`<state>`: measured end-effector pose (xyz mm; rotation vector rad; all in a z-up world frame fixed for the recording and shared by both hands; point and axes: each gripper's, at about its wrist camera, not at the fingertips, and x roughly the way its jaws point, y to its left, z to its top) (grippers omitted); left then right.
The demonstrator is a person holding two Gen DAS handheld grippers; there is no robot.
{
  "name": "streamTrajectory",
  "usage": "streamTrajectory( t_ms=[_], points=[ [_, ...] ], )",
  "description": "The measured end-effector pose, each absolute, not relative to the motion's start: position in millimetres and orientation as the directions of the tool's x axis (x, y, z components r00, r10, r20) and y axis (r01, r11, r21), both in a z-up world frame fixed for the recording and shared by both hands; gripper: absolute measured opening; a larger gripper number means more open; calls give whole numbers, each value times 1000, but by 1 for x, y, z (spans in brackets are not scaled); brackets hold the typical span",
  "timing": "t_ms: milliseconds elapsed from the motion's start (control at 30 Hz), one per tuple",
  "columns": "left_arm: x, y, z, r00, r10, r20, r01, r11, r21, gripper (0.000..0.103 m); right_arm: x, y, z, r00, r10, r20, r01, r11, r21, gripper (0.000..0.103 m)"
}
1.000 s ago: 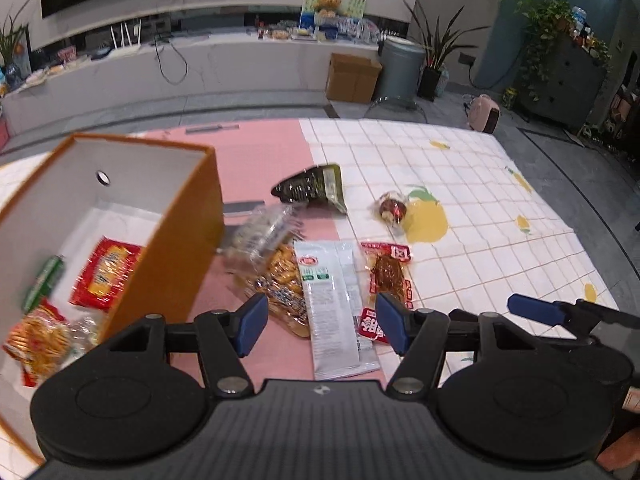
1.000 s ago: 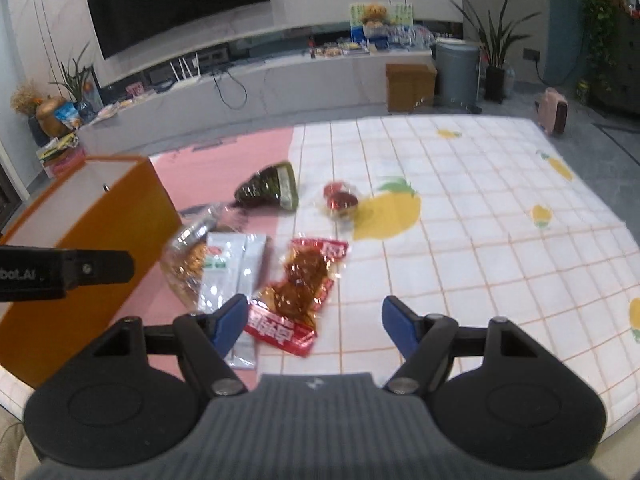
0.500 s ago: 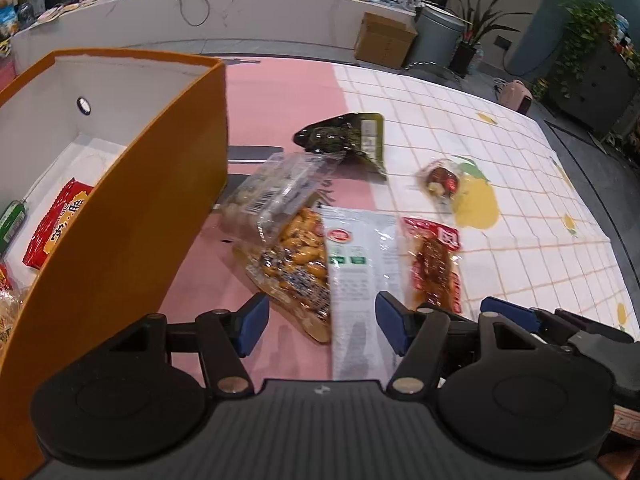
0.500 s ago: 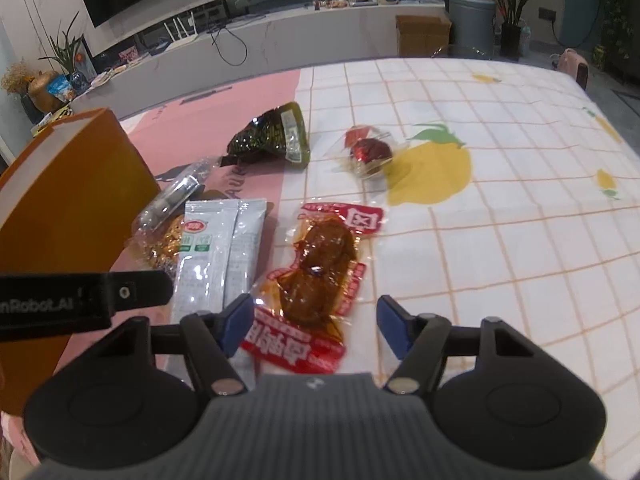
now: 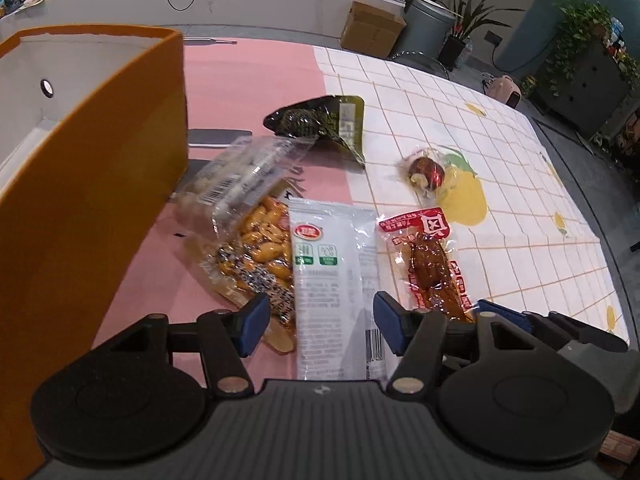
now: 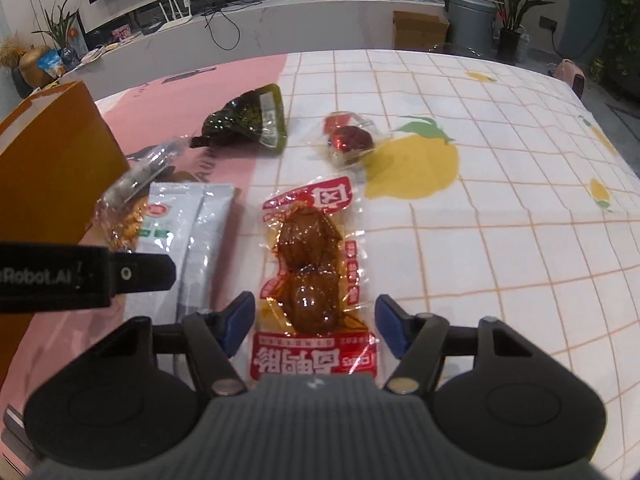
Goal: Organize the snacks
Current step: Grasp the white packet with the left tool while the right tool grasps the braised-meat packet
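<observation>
My left gripper [image 5: 318,322] is open, its jaws straddling the near end of a white snack packet [image 5: 332,276]. A clear bag of orange snacks [image 5: 256,240] lies to its left, partly under the packet. My right gripper [image 6: 316,326] is open, its jaws on either side of a red-edged packet of braised meat [image 6: 310,264], which also shows in the left wrist view [image 5: 428,264]. Farther off lie a dark green packet [image 6: 250,120] and a small red wrapped sweet [image 6: 350,140]. The orange box [image 5: 100,152] stands at the left.
The table carries a pink and white checked cloth [image 6: 480,220] with lemon prints. The left gripper's body [image 6: 80,276] crosses the right wrist view at the left. A counter, a cardboard box and a bin [image 5: 430,26] stand beyond the table.
Both grippers have moved forward and down towards the snacks. The left one now straddles the white packet, the right one the meat packet. Both stay open.
</observation>
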<state>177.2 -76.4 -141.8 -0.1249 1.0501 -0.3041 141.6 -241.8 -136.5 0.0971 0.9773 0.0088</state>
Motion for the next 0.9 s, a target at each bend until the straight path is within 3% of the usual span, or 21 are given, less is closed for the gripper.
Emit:
streamTrajectory(
  t_ms=[133,200,700,900],
  points=[
    [174,-88,-146,468,-269,-842,199,960,-197,73,138,-240,-136,574,51,-817,5,998,66,64],
    [173,-95,-147,474,-248,-845,198,965,-172,81,139,-236,-136,579,54,-813,-25,998,49,64],
    [177,-122,-156,458,-114,-882,182,983,-33,82,137,-232,-141,582,39,-813,-49,999,14,63],
    [174,-124,-154,450,-130,-883,242,970,-19,59,131,-229,-139,579,39,-815,-39,999,21,56]
  ],
)
